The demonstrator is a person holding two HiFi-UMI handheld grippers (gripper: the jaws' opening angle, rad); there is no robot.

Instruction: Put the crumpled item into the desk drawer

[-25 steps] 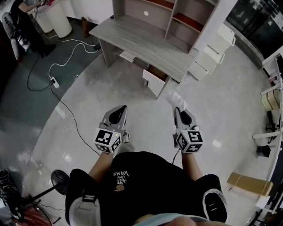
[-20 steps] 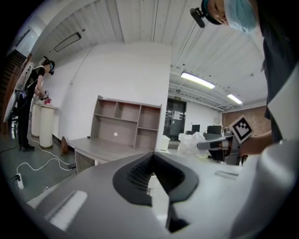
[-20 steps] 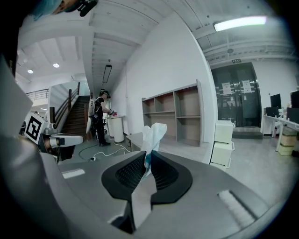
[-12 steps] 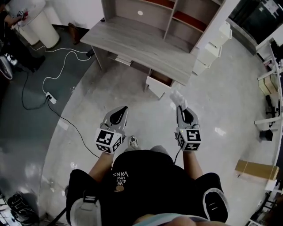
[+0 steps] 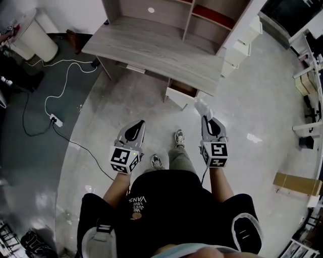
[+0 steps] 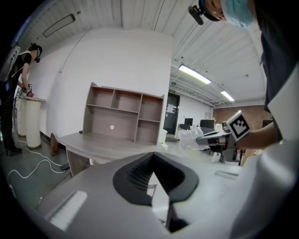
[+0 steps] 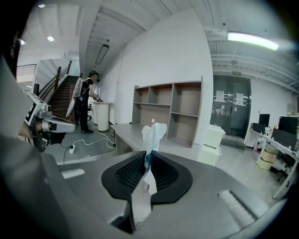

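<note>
My right gripper is shut on a crumpled white item, which sticks up out of its jaws. My left gripper is shut with nothing in it; in the left gripper view its jaws meet with nothing between them. Ahead stands a grey wooden desk with an open drawer under its right part. The drawer's white front hangs out toward me, just beyond and left of the right gripper. Both grippers are held at waist height, short of the desk.
A shelf unit rises behind the desk. White drawer cabinets stand to its right. A white cable with a power strip trails on the floor at left, near a white bin. A cardboard box lies at right. A person stands far off.
The desk and its open drawer have come nearer and lower in the head view as I walked toward them. Both grippers kept their pose, the right still holding the crumpled item.
</note>
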